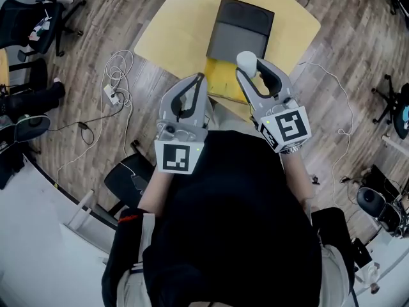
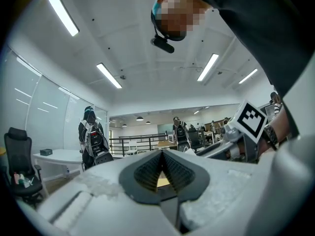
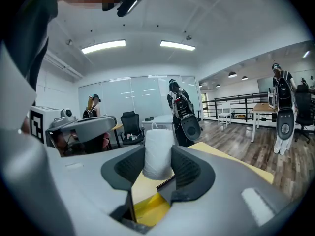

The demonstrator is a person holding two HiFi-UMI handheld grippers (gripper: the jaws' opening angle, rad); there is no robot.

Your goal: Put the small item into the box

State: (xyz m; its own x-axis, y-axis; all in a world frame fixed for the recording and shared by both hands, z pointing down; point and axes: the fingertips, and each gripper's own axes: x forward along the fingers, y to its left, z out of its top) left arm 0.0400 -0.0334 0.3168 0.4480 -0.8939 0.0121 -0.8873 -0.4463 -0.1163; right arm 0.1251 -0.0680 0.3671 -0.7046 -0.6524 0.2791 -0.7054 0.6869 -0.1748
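Box (image 1: 223, 77) on table (image 1: 167, 38), small item (image 1: 245, 60) in right hand-held gripper (image 1: 253, 71) over box, left hand-held gripper (image 1: 200, 79) at box's left

The left forearm (image 1: 155, 187) and right forearm (image 1: 298, 181) reach forward toward twelve o'clock. The left gripper (image 1: 200, 79) points to one o'clock, its jaws pressed together with nothing between them. The right gripper (image 1: 245, 69), at its three o'clock, points to eleven o'clock and clamps a small white item (image 1: 246, 59).
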